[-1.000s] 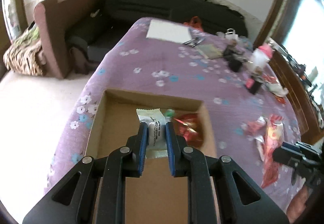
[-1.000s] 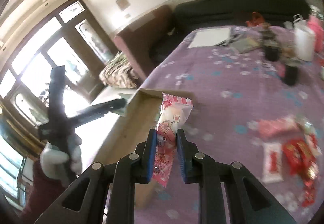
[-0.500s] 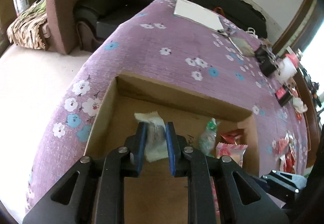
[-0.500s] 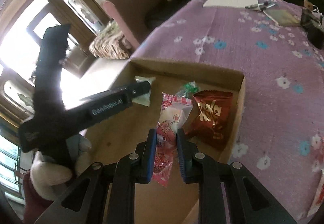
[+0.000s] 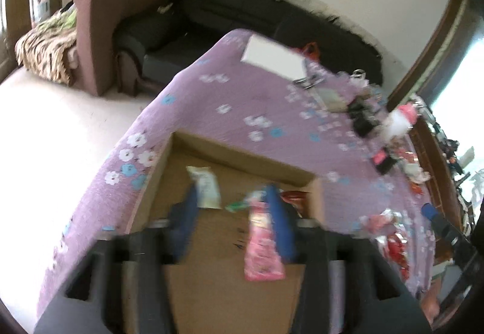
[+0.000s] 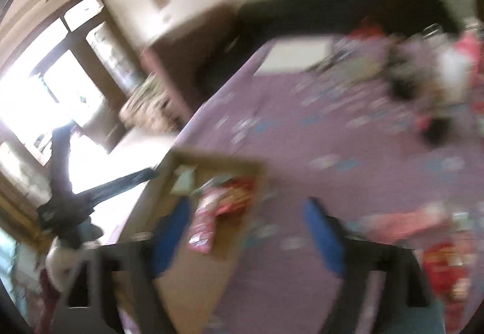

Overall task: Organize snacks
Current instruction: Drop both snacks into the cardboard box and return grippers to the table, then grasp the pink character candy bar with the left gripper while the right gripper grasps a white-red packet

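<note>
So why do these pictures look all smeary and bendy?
Right wrist view: heavy motion blur smears the cardboard box and tablecloth, and the window glares white. Left wrist view: milder blur, pink snack packet still readable; fisheye lens bends the edges.

Black sofa (image 5: 272,19), white paper (image 5: 273,57).

Ahead of the left gripper (image 5: 231,220), a matt brown cardboard box (image 5: 242,157) holds glossy plastic wrappers; one pink wrapper (image 5: 263,246) shines. Beyond it, the worktop's purple flowered cloth (image 5: 242,98) looks woven and matt; the gripper's pads (image 5: 276,213) are blue, its body matt black plastic.
</note>
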Motion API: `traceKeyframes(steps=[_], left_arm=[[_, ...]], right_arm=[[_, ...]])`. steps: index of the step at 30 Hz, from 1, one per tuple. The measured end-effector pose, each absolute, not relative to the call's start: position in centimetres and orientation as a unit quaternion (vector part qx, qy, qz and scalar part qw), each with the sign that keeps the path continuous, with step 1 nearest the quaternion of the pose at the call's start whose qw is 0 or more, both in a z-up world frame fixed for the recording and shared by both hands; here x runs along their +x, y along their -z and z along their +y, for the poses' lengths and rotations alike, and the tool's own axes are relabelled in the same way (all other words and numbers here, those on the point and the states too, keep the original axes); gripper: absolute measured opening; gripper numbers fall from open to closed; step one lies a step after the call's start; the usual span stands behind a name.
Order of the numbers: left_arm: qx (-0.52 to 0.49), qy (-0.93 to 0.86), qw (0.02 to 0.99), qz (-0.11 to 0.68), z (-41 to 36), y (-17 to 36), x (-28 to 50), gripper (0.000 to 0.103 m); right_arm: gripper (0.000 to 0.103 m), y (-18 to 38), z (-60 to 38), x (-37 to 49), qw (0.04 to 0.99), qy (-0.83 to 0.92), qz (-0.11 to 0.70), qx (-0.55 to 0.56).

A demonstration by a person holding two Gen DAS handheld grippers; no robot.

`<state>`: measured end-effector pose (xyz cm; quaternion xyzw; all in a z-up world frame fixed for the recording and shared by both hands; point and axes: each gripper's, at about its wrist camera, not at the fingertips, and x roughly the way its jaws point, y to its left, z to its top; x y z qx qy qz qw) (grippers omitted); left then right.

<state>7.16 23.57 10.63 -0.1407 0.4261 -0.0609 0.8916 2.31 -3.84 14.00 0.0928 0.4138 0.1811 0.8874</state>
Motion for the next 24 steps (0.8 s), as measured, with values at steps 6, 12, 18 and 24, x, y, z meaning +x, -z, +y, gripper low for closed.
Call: traceKeyframes(steps=[6,12,18,24], left_arm=[[-0.146,0.131,0.887,0.417,18.4,-11.5,5.1,0.077],[-0.113,0.177,0.869,0.448,11.5,-10.2,5.2,0.077],[-0.071,0.194,0.866,0.455,7.5,-9.6,4.3,0.077],[-0.032,0.213,0.856,0.469,3.5,-8.1,5.8,0.077]], right_arm=[[0.096,-12.2,-14.8,-0.5,0.894,-0.101,0.416,0.135],[0.073,-5.6,-16.8,-1.3,0.861,-0.089,0.482,0.134],[0.066,-2.7,-14.1,-0.5,0.873,-0.053,0.482,0.056],[0.028,-2.7,-13.9,-1.1,0.889,-0.030,0.456,0.021]])
